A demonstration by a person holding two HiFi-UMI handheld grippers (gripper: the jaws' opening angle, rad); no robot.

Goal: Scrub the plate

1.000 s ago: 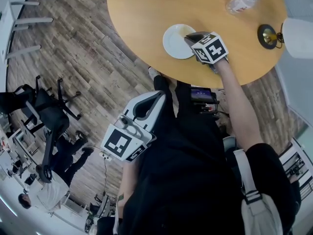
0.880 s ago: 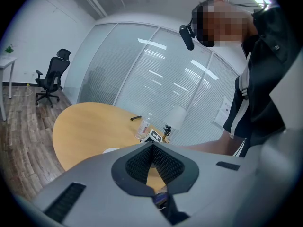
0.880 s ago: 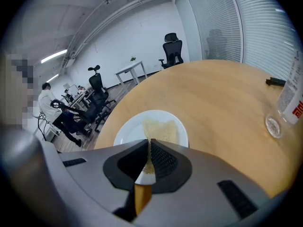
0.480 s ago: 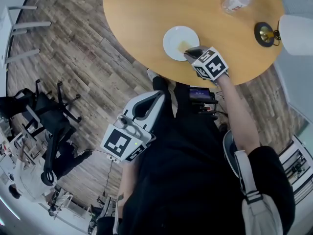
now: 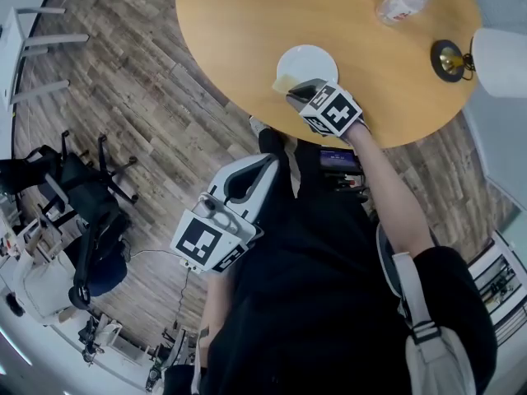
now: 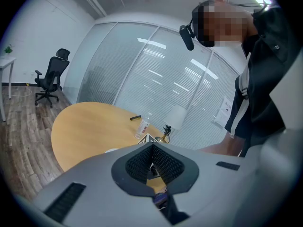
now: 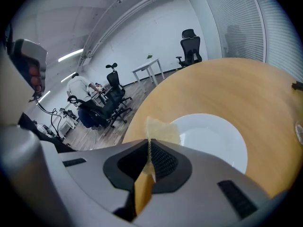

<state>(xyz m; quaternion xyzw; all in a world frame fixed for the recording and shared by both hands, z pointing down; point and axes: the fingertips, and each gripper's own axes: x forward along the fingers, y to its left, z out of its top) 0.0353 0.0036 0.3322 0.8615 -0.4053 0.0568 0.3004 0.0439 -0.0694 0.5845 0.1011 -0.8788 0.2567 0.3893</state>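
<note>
A white plate (image 5: 311, 59) lies on the round wooden table (image 5: 239, 23), close to its near edge. My right gripper (image 5: 295, 90) is shut on a thin yellow sponge (image 5: 283, 84), which rests at the plate's near-left rim. In the right gripper view the sponge (image 7: 162, 130) sticks out from between the jaws over the plate (image 7: 215, 138), and the right gripper (image 7: 149, 148) points across the table. My left gripper (image 5: 240, 189) hangs low beside the person's body, off the table. In its own view the left gripper (image 6: 152, 150) is shut with nothing in it.
A clear water bottle (image 5: 403, 2) lies at the table's far right. A lamp with a brass base (image 5: 449, 60) and white shade (image 5: 499, 61) stands at the right edge. Black office chairs (image 5: 82, 192) stand on the wooden floor at left.
My right gripper has carried the sponge from the plate's right side across to its near-left rim. The left gripper has stayed where it was.
</note>
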